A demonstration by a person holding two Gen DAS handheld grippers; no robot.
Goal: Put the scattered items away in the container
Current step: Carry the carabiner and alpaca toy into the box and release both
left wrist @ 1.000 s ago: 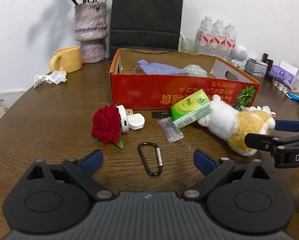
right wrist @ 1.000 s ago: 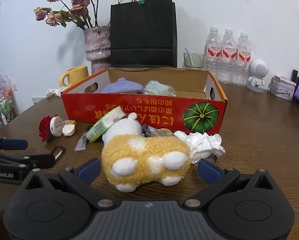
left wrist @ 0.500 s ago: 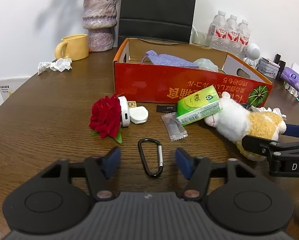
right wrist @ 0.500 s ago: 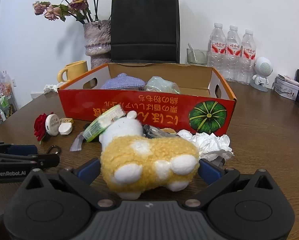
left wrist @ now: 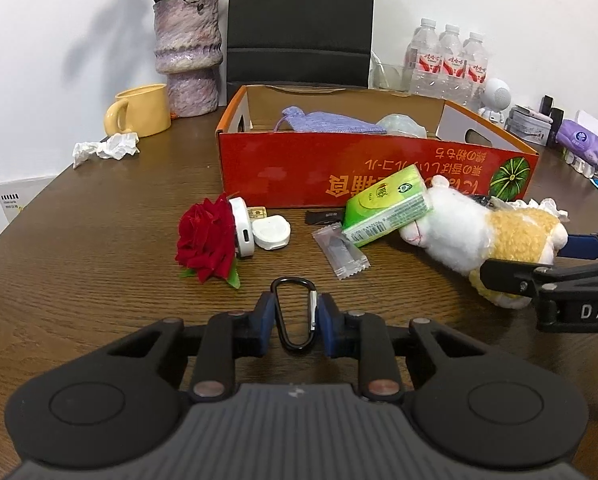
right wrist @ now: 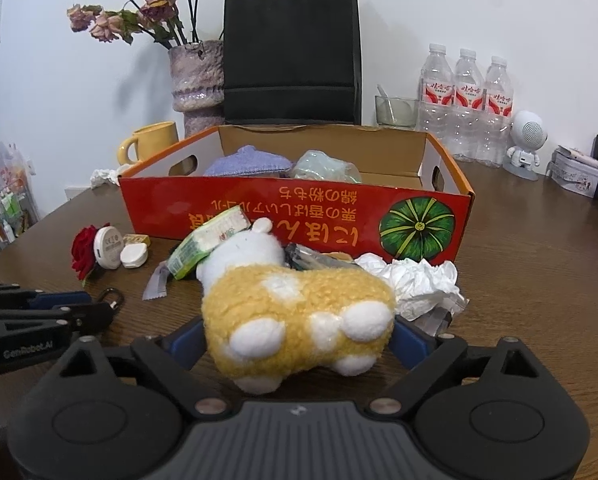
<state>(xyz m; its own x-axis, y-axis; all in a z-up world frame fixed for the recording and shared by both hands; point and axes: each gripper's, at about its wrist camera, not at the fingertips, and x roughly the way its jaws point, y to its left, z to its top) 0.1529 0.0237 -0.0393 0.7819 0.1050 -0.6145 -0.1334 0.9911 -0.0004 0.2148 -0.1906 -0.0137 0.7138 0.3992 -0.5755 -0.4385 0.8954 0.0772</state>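
Observation:
A black carabiner point(left wrist: 313, 308) lies on the brown table, and my left gripper point(left wrist: 295, 316) is closing with its blue pads against both of its sides. A yellow and white plush toy point(right wrist: 299, 300) lies in front of the red cardboard box point(right wrist: 259, 208). My right gripper point(right wrist: 299, 340) straddles the toy's rear; its jaws are closing, the pads right at the fur without squeezing it. Scattered before the box are a green tissue pack point(left wrist: 387, 204), a red rose point(left wrist: 207, 240), a white round device point(left wrist: 245, 228), a clear sachet point(left wrist: 341, 252) and crumpled paper point(right wrist: 415, 280).
Inside the box lie a purple pouch point(left wrist: 331, 122) and a clear bag point(right wrist: 327, 166). Behind it stand a vase point(left wrist: 189, 60), a yellow mug point(left wrist: 143, 110), a black paper bag point(right wrist: 291, 56) and three water bottles point(right wrist: 467, 92). Another crumpled tissue point(left wrist: 107, 148) lies far left.
My left gripper's jaws have come in from wide apart onto the carabiner's sides. The right gripper's pads have drawn slightly inward around the plush toy, which has not moved.

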